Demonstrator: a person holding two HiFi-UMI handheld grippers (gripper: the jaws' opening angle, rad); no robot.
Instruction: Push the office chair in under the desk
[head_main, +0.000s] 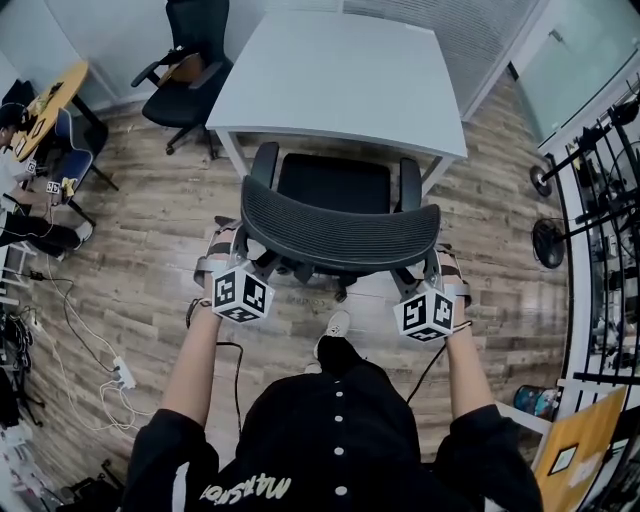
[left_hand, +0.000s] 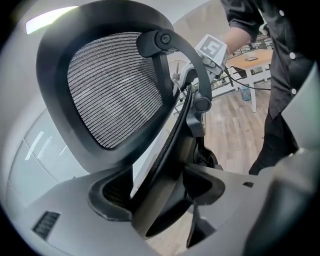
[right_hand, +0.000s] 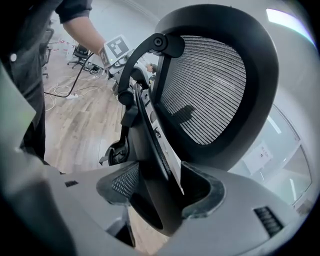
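Observation:
The black mesh office chair (head_main: 338, 232) faces the white desk (head_main: 340, 75), with its seat (head_main: 334, 185) just at the desk's near edge and its armrests touching that line. My left gripper (head_main: 228, 252) is shut on the left rim of the backrest (left_hand: 110, 85), and the frame edge sits between its pads (left_hand: 107, 197). My right gripper (head_main: 446, 272) is shut on the right rim of the backrest (right_hand: 210, 85) in the same way. Each gripper view shows the other gripper's marker cube across the chair's back. The chair's base is mostly hidden under the seat.
A second black chair (head_main: 190, 65) stands at the desk's far left corner. A person (head_main: 22, 205) sits at a wooden table (head_main: 52, 100) on the left. Cables and a power strip (head_main: 118, 372) lie on the wood floor. Fans and stands (head_main: 560, 205) line the right side.

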